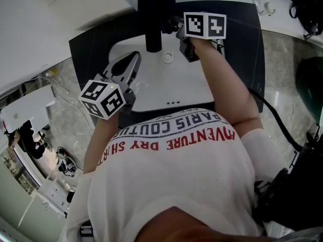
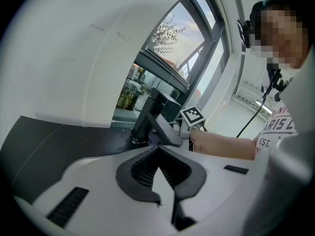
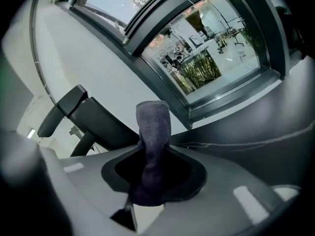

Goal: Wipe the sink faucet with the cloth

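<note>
Your right gripper (image 1: 177,28) (image 3: 153,155) is pinching the grey-purple cloth (image 3: 152,129). The cloth fills the gap between the jaws, and its free end stands up past their tips. In the right gripper view, that end sits just at the 3 o'clock side of the black faucet (image 3: 96,118). I can't tell whether the two are touching. From your head view, this gripper is close beside the faucet (image 1: 151,21), at its 3 o'clock.

Your left gripper (image 1: 135,59) (image 2: 158,151) is pressed together with nothing in it, its ribbed pads meeting at the tips. It hangs over the 9 o'clock side of the white sink basin (image 1: 166,87) and points toward the faucet (image 2: 147,116).

The basin is set into a black countertop (image 1: 242,44) (image 2: 44,136) (image 3: 275,127). The faucet stands at the basin's 12 o'clock. The round drain (image 1: 168,57) lies just below the faucet, and a row of small overflow slots (image 1: 173,103) sits at the basin's 6 o'clock edge.

Behind the counter there is a grey-framed window (image 2: 165,58) (image 3: 211,48) showing trees and greenery outside. A plain white wall (image 2: 64,58) lies at its 9 o'clock. The floor (image 1: 65,120) on both sides of the counter is grey and stone-patterned. A black cable (image 1: 272,116) trails across the floor at your 3 o'clock.
</note>
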